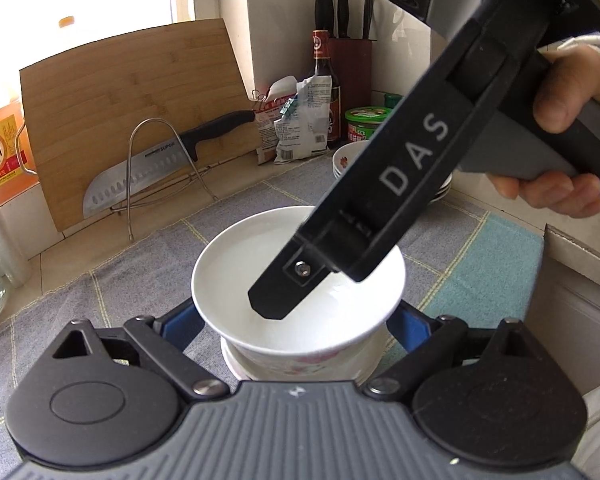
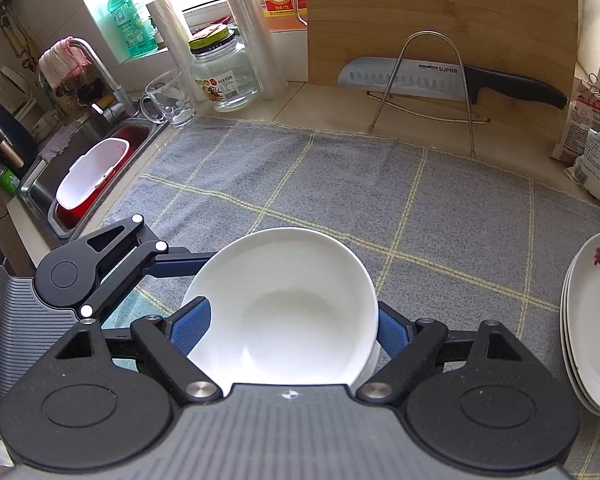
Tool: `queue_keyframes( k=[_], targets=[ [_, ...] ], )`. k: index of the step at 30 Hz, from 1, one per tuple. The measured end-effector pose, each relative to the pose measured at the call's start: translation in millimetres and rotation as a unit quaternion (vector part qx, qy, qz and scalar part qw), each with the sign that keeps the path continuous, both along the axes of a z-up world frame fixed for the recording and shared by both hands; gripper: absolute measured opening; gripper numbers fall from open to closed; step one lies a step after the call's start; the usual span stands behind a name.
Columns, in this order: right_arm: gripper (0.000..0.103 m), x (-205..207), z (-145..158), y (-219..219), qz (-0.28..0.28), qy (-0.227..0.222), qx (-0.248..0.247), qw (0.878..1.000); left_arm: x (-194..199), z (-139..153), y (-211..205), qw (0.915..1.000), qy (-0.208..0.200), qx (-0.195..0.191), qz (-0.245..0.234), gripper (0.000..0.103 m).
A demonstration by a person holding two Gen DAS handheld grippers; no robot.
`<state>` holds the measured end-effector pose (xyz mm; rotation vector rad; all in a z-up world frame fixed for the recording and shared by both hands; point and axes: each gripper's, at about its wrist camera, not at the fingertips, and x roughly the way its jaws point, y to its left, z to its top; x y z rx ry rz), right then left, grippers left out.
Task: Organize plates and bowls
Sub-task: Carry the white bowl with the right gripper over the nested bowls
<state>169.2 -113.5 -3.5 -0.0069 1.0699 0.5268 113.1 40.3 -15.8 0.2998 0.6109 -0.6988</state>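
The left gripper (image 1: 296, 320) is spreading its blue fingers wide around a stack of bowls (image 2: 288, 312), mouths facing up; I cannot count them. The right gripper (image 2: 286, 330) is also standing wide astride the top bowl. The stack is sitting at the near edge of the grey checked cloth (image 2: 340, 184). About three plates (image 2: 592, 332) are lying stacked at its right edge. One knife (image 2: 440, 78) is lying sideways against one cutting board (image 2: 440, 12) beyond.
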Motion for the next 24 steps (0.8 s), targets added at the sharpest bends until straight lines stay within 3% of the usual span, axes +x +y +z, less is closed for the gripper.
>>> queue_keyframes(
  k=[24],
  targets=[
    [0.090,3.1,-13.2,-7.9,-0.016,0.019,-0.001,1.000,9.3,-10.4,-4.4,0.9995,0.024,-0.001,-0.020,0.096]
  ],
)
